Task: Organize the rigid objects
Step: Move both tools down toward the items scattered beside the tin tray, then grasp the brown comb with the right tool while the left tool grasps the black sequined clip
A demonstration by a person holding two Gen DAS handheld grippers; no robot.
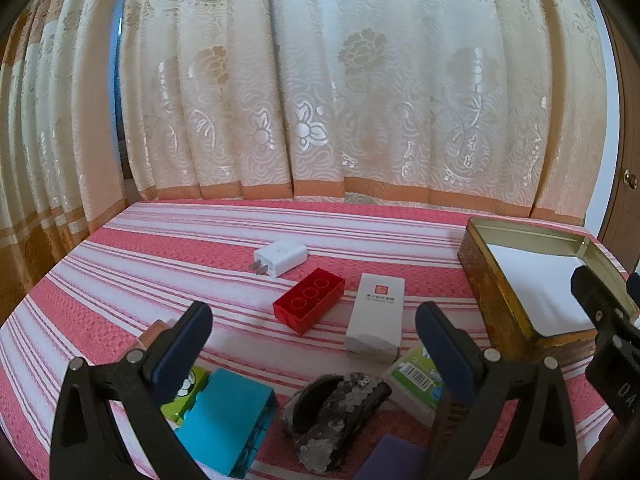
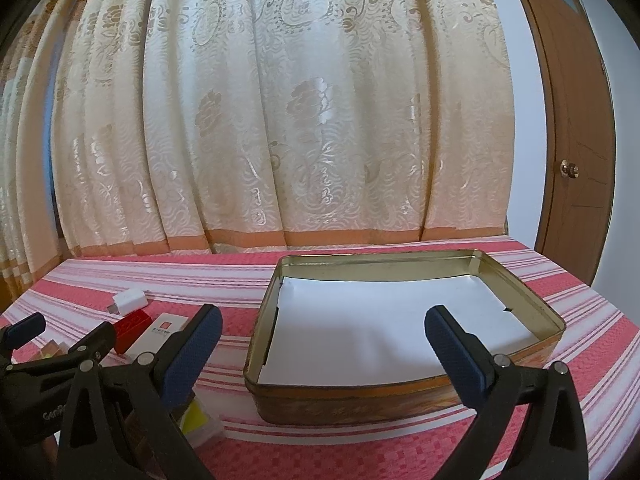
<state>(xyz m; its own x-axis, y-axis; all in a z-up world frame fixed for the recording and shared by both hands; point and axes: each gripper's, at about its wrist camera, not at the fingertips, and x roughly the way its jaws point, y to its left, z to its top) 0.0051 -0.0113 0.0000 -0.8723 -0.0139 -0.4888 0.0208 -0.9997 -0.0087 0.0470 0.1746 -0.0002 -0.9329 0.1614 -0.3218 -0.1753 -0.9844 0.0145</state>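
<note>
My left gripper (image 1: 314, 340) is open and empty above a cluster of small objects on the striped cloth: a dark sparkly rock (image 1: 334, 412), a turquoise block (image 1: 228, 420), a green block (image 1: 186, 394), a green-and-white packet (image 1: 416, 378), a white box (image 1: 376, 316), a red brick (image 1: 309, 305) and a white plug adapter (image 1: 280, 258). My right gripper (image 2: 323, 340) is open and empty, low over the front of the open metal tin (image 2: 516, 280), which holds only a white paper lining. The tin (image 1: 480, 276) stands right of the cluster.
A cream floral curtain (image 1: 320, 100) hangs behind the table's far edge. A wooden door (image 2: 572, 140) stands at the right. A purple object (image 1: 396, 458) lies at the near edge. The left gripper's body (image 2: 60, 380) shows at the right wrist view's lower left.
</note>
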